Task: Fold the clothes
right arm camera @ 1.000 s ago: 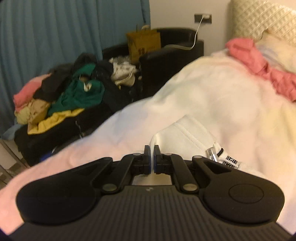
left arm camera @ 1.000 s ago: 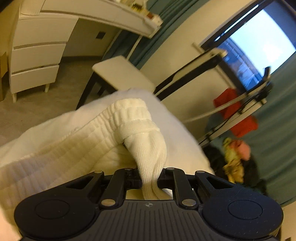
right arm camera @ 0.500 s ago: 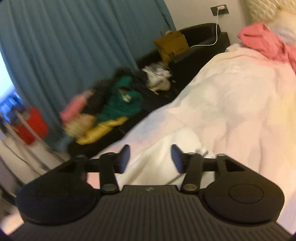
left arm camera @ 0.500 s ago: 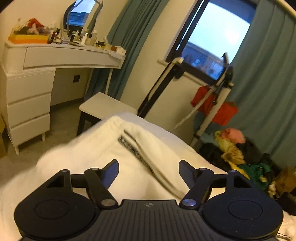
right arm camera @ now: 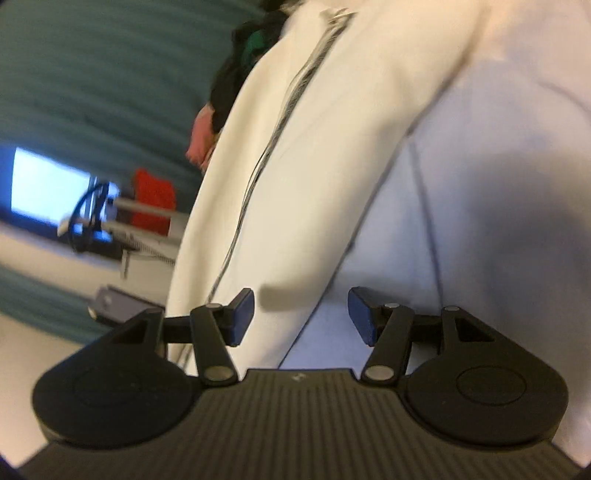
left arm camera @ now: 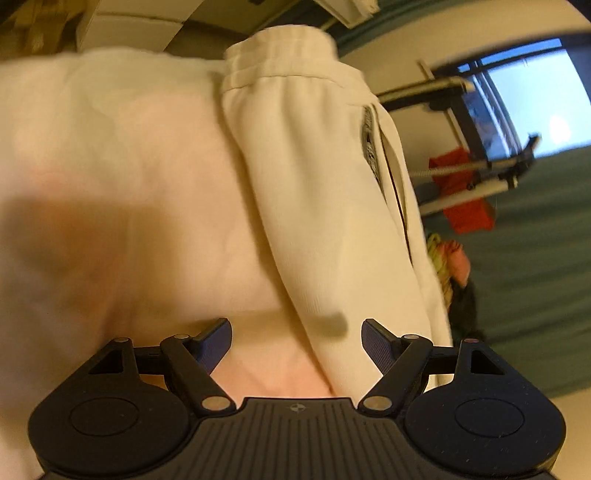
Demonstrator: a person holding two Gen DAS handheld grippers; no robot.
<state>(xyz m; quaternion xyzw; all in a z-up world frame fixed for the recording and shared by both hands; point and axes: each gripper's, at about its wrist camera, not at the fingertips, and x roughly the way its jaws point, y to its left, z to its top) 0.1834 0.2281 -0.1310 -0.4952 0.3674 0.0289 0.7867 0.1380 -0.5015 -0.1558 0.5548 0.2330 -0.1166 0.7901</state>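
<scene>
A cream-white garment [left arm camera: 325, 192] with an elastic waistband and a zipped pocket lies folded lengthwise on the white bed cover [left arm camera: 110, 177]. My left gripper [left arm camera: 295, 343] hovers open just above its near end, nothing between the fingers. In the right wrist view the same garment [right arm camera: 295, 155] runs up the frame with a grey zip line along it, lying on the bed cover [right arm camera: 498, 166]. My right gripper [right arm camera: 301, 314] is open too, its fingers spread over the garment's edge without holding it. Both views are blurred and tilted.
Past the bed's edge stand a folding rack [left arm camera: 476, 177] with a red cloth [left arm camera: 461, 192], a window [left arm camera: 528, 99] and teal curtains [left arm camera: 535, 240]. A pile of coloured clothes [left arm camera: 450, 262] lies on the floor. White drawers [left arm camera: 129, 29] show at the top.
Both grippers were shut on the white garment a second ago, then opened and let it drop. Since then both have tilted and swung down close over the garment lying on the bed.
</scene>
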